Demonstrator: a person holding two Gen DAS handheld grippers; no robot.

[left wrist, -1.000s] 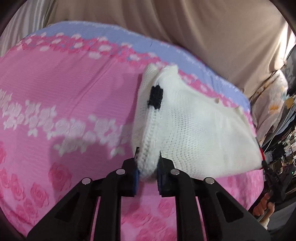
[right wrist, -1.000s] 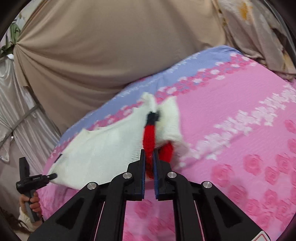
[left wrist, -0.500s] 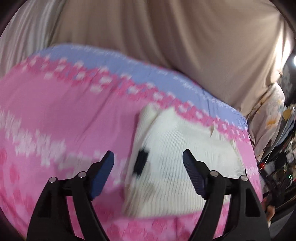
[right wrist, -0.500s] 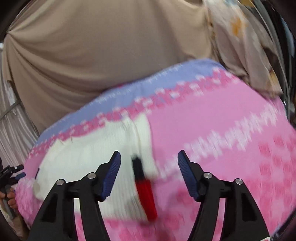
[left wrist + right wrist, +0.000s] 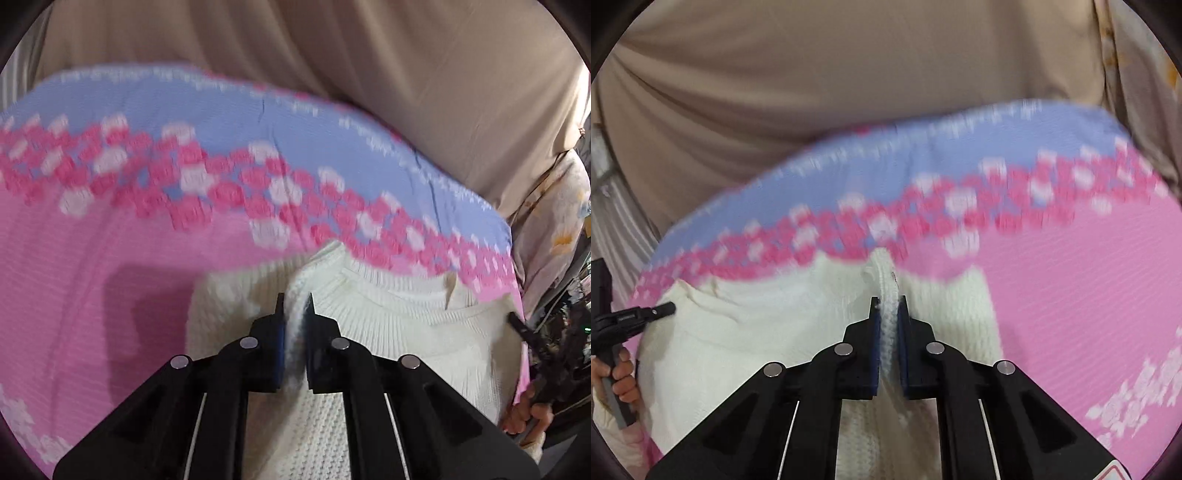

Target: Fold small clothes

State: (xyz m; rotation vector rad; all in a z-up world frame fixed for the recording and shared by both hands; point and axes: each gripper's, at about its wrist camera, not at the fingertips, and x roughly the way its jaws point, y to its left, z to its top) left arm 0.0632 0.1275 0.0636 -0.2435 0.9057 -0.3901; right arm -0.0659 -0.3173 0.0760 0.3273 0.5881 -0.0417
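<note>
I see a tan curtain (image 5: 369, 74) filling the upper part of both frames, with a flowered cloth (image 5: 554, 221) hanging at the right edge of the left wrist view. Below it, the pink bedspread (image 5: 92, 277) with its blue band and rose pattern runs across the middle of each frame, blurred. The white knitted garment (image 5: 406, 332) lies on the bedspread, in the lower centre and lower right of the left wrist view and the lower left and centre of the right wrist view (image 5: 757, 332). My left claw (image 5: 294, 306) is at bottom centre, clamped on a raised ridge of the white knit. My right claw (image 5: 888, 308) is likewise closed on a pinched fold of the garment. In the right wrist view the left claw's tip (image 5: 661, 309) touches the garment's left side.
</note>
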